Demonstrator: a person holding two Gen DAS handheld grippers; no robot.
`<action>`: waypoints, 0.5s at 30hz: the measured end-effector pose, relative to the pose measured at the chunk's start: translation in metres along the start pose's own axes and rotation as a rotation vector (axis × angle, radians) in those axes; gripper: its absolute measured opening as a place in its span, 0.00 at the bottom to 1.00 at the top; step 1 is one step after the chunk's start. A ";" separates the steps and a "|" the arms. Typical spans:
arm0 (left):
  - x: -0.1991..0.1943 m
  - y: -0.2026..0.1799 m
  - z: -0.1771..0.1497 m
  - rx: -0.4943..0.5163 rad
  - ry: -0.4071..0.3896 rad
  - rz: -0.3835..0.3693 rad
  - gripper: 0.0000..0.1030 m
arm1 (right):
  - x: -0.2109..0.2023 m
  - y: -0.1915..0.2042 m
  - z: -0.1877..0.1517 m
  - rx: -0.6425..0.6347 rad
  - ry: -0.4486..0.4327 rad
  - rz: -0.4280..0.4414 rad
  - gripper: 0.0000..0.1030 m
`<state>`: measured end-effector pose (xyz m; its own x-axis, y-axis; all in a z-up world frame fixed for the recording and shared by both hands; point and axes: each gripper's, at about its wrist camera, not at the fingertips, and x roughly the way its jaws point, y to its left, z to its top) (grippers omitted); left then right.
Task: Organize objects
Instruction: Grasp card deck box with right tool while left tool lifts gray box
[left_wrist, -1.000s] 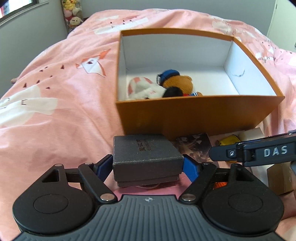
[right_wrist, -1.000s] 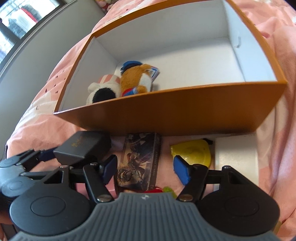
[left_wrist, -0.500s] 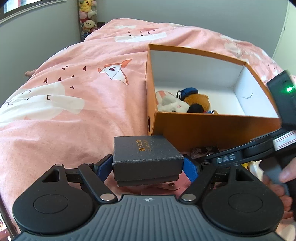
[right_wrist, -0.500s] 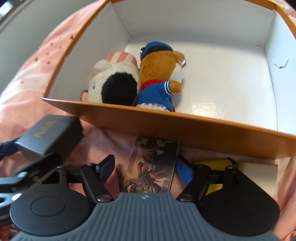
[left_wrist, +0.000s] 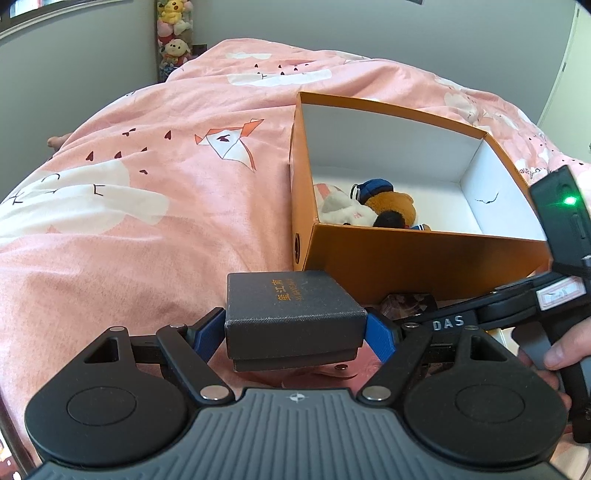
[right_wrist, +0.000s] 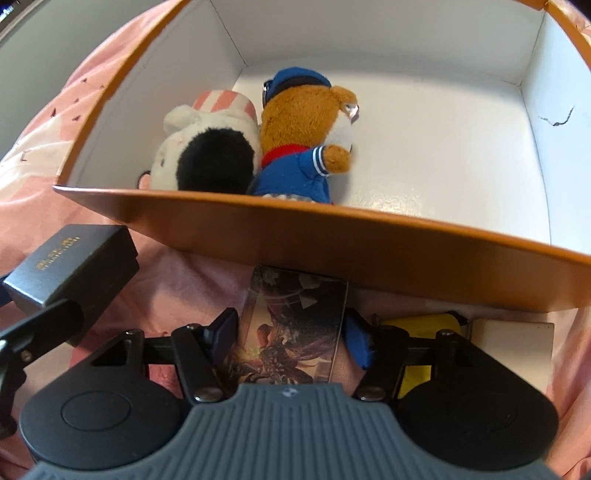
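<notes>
The left tool (left_wrist: 295, 328) is clenched on a dark grey gift box (left_wrist: 291, 310), its blue pads pressing the box's two short sides, and the box is held clear of the pink bed cover (left_wrist: 147, 221). The orange storage box (left_wrist: 424, 254) lies ahead of this tool and to its right, with its near wall just beyond the held box. Its long axis runs left to right across the view.

The right tool (right_wrist: 291, 332) straddles an illustrated card box (right_wrist: 295, 328) lying flat on the bed. That box's long axis points straight ahead, toward the near wall of the storage box (right_wrist: 332, 243). The black pad is beside its left edge and the blue pad beside its right edge. Whether the pads already bear on it cannot be told. A yellow object (right_wrist: 424, 325) and a white box (right_wrist: 517, 339) lie to the right of this tool.

Inside the storage box, two plush toys (right_wrist: 258, 147) occupy the near left corner. The floor to their right is bare.

Judgement: the left tool is the nearer to depositing. Its load must travel forward, rightward and over the near wall.
</notes>
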<state>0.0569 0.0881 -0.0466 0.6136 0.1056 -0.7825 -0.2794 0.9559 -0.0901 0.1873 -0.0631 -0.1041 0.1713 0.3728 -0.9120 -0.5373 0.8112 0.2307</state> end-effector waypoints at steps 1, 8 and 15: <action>-0.001 -0.001 0.000 0.002 -0.003 0.002 0.89 | -0.004 -0.001 -0.002 -0.007 -0.010 0.004 0.61; -0.015 -0.004 0.002 0.016 -0.051 0.013 0.89 | -0.041 -0.008 -0.014 -0.031 -0.107 0.024 0.61; -0.036 -0.010 0.006 0.037 -0.121 0.011 0.89 | -0.080 0.000 -0.028 -0.037 -0.220 0.027 0.60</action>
<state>0.0419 0.0763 -0.0135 0.6960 0.1460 -0.7030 -0.2602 0.9638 -0.0575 0.1507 -0.1061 -0.0404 0.3302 0.4869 -0.8086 -0.5738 0.7838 0.2376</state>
